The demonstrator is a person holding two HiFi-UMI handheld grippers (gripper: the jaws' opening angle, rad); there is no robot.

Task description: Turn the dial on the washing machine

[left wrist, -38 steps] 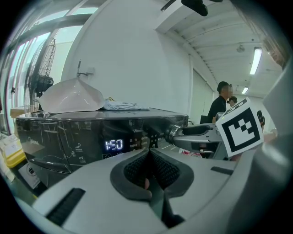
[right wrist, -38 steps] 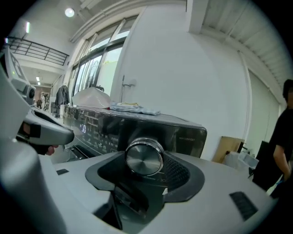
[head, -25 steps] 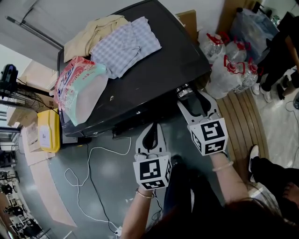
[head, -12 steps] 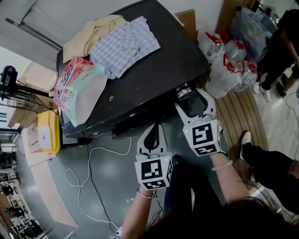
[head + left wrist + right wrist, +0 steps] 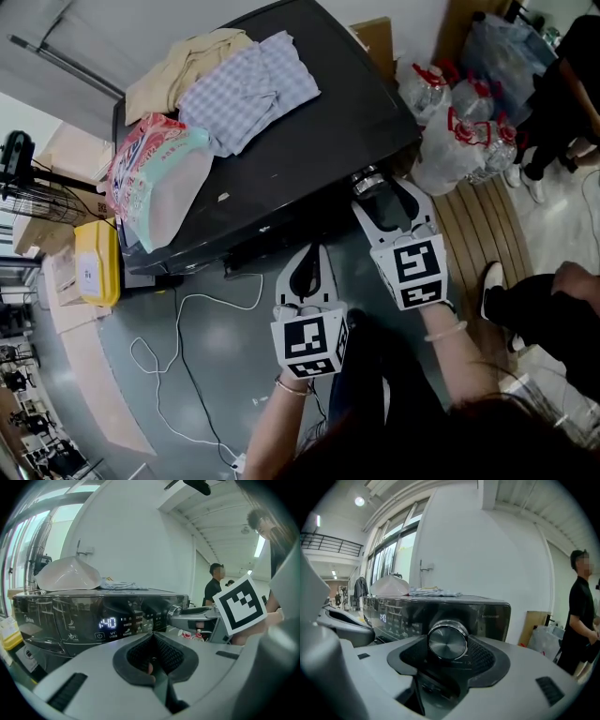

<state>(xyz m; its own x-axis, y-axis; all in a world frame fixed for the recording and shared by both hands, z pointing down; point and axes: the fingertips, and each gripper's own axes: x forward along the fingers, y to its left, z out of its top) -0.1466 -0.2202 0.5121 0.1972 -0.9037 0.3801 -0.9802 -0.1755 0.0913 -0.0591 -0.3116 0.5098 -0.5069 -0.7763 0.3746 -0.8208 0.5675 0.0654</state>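
Note:
The black washing machine (image 5: 309, 141) carries a silver dial (image 5: 367, 181) at the right end of its front panel. My right gripper (image 5: 378, 190) is shut on the dial; in the right gripper view the dial (image 5: 447, 640) sits in the hollow between the right gripper's (image 5: 448, 654) jaws, touching both pads. My left gripper (image 5: 305, 265) hangs shut and empty just in front of the panel's middle. In the left gripper view my left gripper (image 5: 152, 641) faces the lit display (image 5: 108, 622), with the dial (image 5: 176, 612) and the right gripper (image 5: 201, 616) off to the right.
Folded clothes (image 5: 244, 84) and a detergent bag (image 5: 155, 173) lie on the machine's top. A yellow container (image 5: 98, 262) and a white cable (image 5: 187, 347) are at the left on the floor. Water bottles (image 5: 459, 122) and standing people (image 5: 562, 94) crowd the right.
The right gripper's marker cube twisted one way and then back while staying at the dial. The left gripper barely moved. A person's legs shifted at the right edge.

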